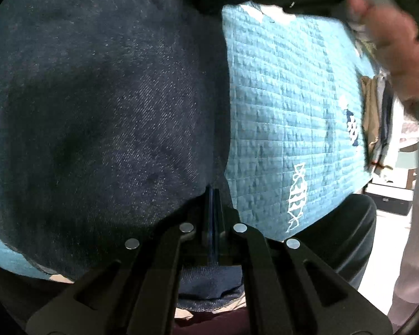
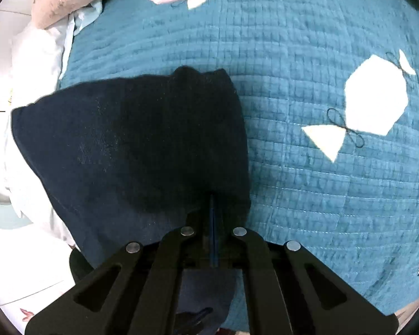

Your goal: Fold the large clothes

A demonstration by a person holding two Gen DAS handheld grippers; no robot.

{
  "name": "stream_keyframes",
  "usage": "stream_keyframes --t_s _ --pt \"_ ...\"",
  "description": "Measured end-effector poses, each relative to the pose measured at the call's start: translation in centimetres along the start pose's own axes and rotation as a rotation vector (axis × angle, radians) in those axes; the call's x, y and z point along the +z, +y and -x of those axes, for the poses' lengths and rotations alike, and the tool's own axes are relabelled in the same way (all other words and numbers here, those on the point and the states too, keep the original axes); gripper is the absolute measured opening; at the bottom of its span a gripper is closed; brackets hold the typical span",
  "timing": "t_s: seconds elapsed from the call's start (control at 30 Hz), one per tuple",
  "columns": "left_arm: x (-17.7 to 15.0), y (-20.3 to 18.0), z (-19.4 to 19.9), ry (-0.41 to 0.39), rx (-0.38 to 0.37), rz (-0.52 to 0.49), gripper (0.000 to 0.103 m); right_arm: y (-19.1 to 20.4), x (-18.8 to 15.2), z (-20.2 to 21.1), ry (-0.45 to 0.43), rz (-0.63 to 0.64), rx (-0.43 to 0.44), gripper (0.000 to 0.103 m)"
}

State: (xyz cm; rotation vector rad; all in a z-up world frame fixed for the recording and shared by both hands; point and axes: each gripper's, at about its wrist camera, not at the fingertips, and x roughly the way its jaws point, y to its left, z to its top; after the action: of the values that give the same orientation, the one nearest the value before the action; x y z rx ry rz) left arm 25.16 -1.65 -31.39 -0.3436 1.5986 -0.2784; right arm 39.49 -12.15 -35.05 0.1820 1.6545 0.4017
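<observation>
Left gripper (image 1: 213, 195): jaws closed together, pinching the edge of dark denim garment (image 1: 97, 111). Right gripper (image 2: 212, 201): jaws likewise closed, clamped on the same garment (image 2: 131, 145). Garment: navy twill, bulky, folded over, lying on teal quilted bedspread (image 2: 293, 181) with white fish motifs. Blurred hand (image 1: 391, 42) at upper right of left view.
</observation>
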Motion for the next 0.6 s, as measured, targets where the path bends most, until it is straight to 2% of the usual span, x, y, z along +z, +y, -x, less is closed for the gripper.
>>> stream_keyframes --t_s 0.07,0.13,0.2,0.27,0.33,0.43,0.5,0.6 --pt "-0.1 -0.4 0.0 0.002 0.027 -0.013 0.002 1.1 0.3 3.2 -0.121 0.065 -0.01 0.0" --pt "-0.2 -0.5 0.0 -0.001 0.036 -0.014 0.002 1.5 1.1 5.1 -0.197 0.054 0.039 0.0" --pt "-0.1 -0.5 -0.1 0.0 0.037 -0.008 0.002 1.7 2.4 5.0 -0.193 0.046 0.011 0.0" --pt "0.0 -0.5 -0.1 0.0 0.039 -0.01 0.002 1.6 3.8 2.7 -0.167 0.044 -0.04 0.0" --pt "0.0 -0.8 0.0 -0.008 0.051 -0.019 0.002 -0.2 3.3 2.0 -0.149 0.012 -0.058 0.001" --pt "0.0 -1.3 0.5 -0.004 0.069 -0.032 0.003 -1.5 3.3 3.3 -0.144 -0.034 0.007 0.0" --pt "0.1 -1.7 1.9 -0.016 0.073 -0.062 0.003 -1.3 2.5 5.6 -0.177 0.007 0.013 0.0" --pt "1.3 -1.4 6.2 -0.118 0.096 -0.092 0.003 -1.2 0.8 8.5 -0.221 0.022 0.078 0.001"
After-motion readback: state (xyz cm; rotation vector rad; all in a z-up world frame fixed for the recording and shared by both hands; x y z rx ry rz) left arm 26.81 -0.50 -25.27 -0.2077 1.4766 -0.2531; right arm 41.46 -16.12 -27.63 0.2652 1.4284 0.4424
